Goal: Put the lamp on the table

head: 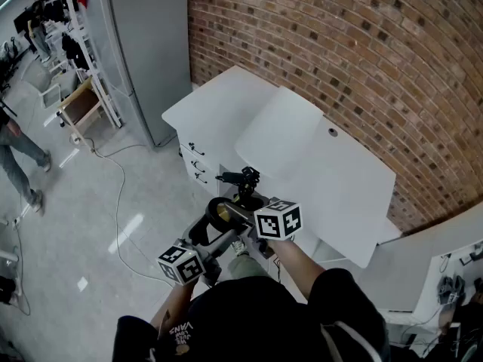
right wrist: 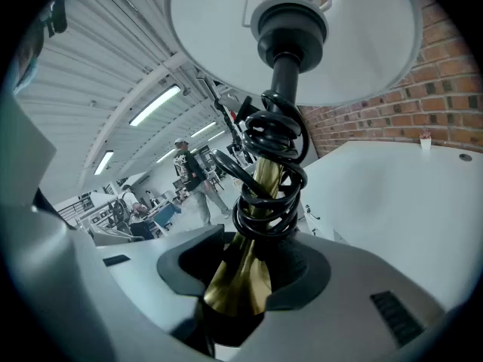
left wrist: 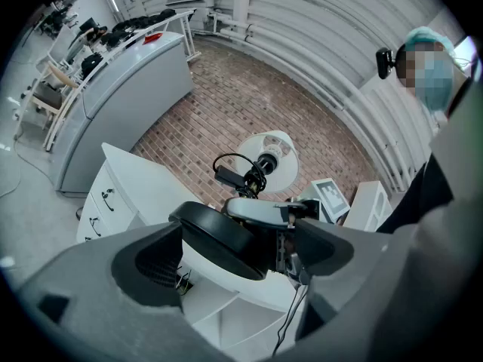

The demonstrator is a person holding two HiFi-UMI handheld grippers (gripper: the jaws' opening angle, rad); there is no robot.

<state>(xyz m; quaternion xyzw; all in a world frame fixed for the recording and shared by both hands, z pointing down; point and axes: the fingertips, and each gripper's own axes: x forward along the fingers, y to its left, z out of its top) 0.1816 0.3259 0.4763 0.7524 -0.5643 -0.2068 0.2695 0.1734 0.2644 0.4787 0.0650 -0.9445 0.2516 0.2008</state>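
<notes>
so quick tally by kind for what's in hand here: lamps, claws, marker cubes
lamp: 1
claws: 2, left claw on the lamp's black base, right claw on its brass stem
marker cubes: 2, left cube, right cube
total: 5

Lamp held nr front of wht table (brick wall behind).

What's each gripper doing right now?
Left gripper: closed on the black lamp base.
Right gripper: closed on the brass lamp stem.
</notes>
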